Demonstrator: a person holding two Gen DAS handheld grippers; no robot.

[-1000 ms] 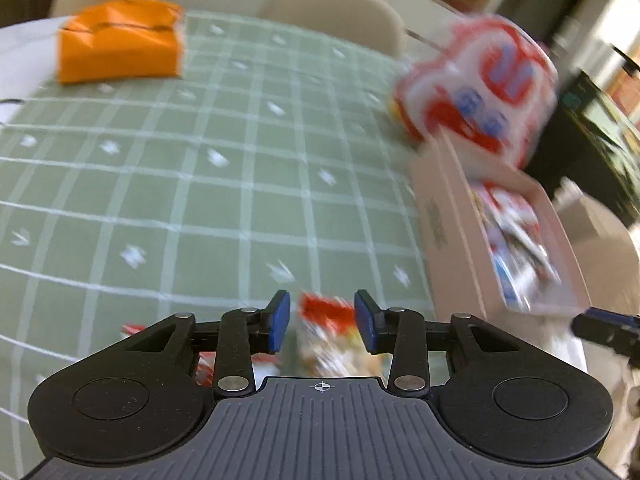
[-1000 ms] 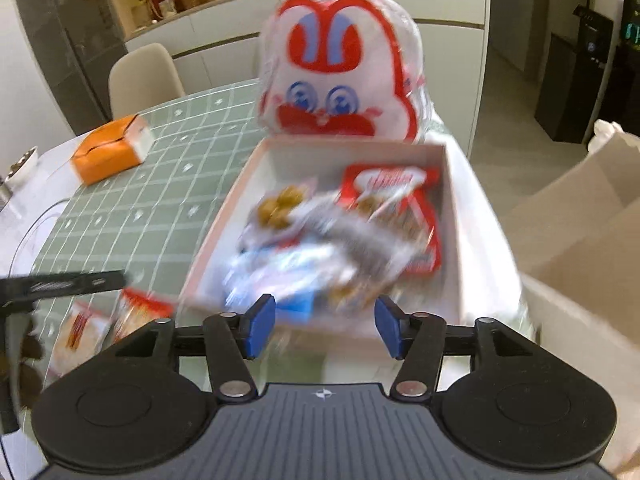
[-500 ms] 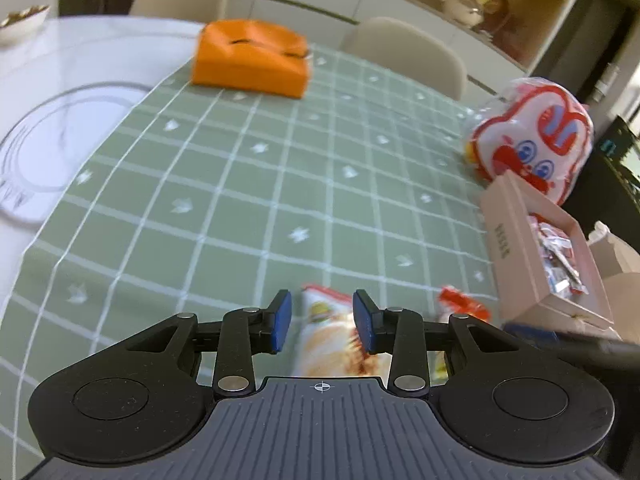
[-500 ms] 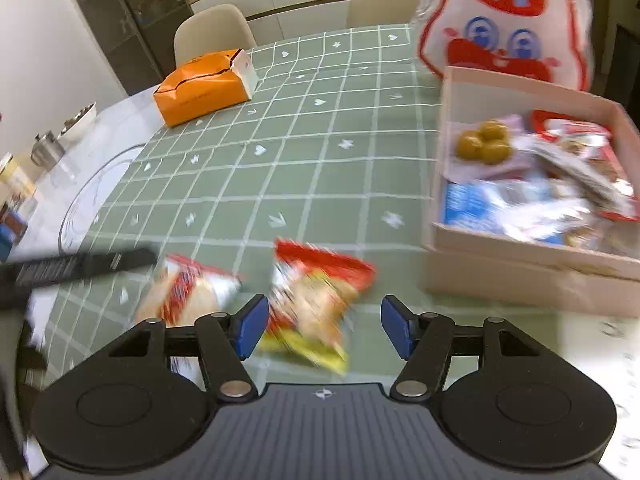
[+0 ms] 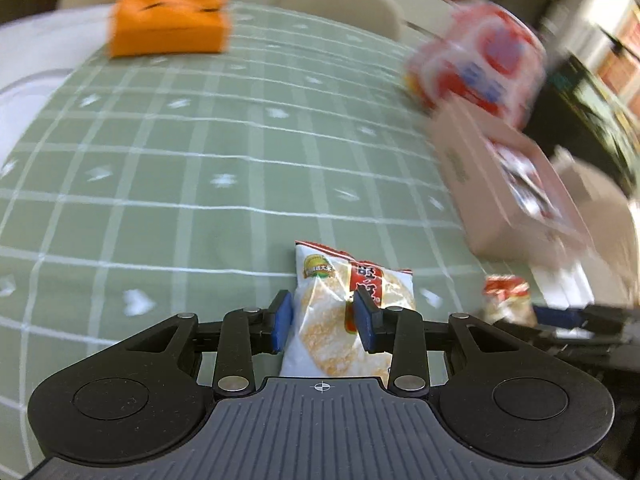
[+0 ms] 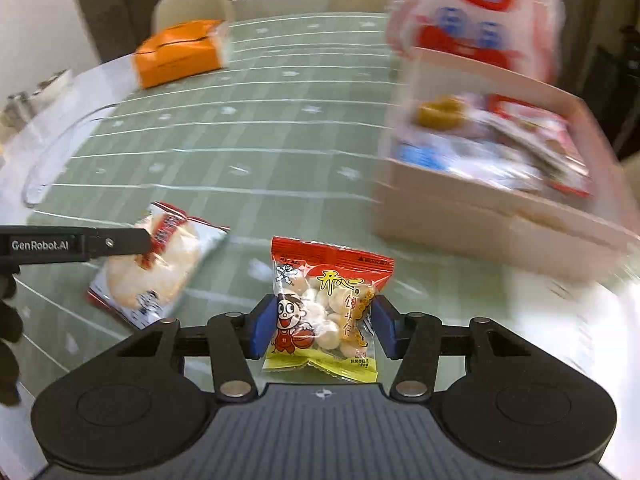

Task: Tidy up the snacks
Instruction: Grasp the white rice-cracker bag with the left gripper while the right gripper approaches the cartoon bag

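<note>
A white rice-cracker packet (image 5: 340, 304) lies on the green checked tablecloth between the fingers of my left gripper (image 5: 323, 320), which straddle it and look closed against its sides. In the right wrist view the same packet (image 6: 156, 264) lies left, under the left gripper's finger (image 6: 116, 242). A red and yellow snack-ball packet (image 6: 326, 304) lies between the fingers of my right gripper (image 6: 320, 326), whose pads sit at its edges. In the left wrist view it (image 5: 506, 298) lies to the right. A pink cardboard box (image 6: 480, 208) holding several snacks stands to the right.
An orange tissue box (image 5: 168, 24) sits at the far side of the table. A big red and white rabbit-shaped bag (image 6: 480, 12) stands behind the pink box. Chairs stand beyond the table. A round glass turntable edge (image 6: 60, 152) is on the left.
Both grippers have come down and forward over the two packets. The left fingers now flank the rice-cracker packet and the right fingers flank the snack-ball packet, narrower than before.
</note>
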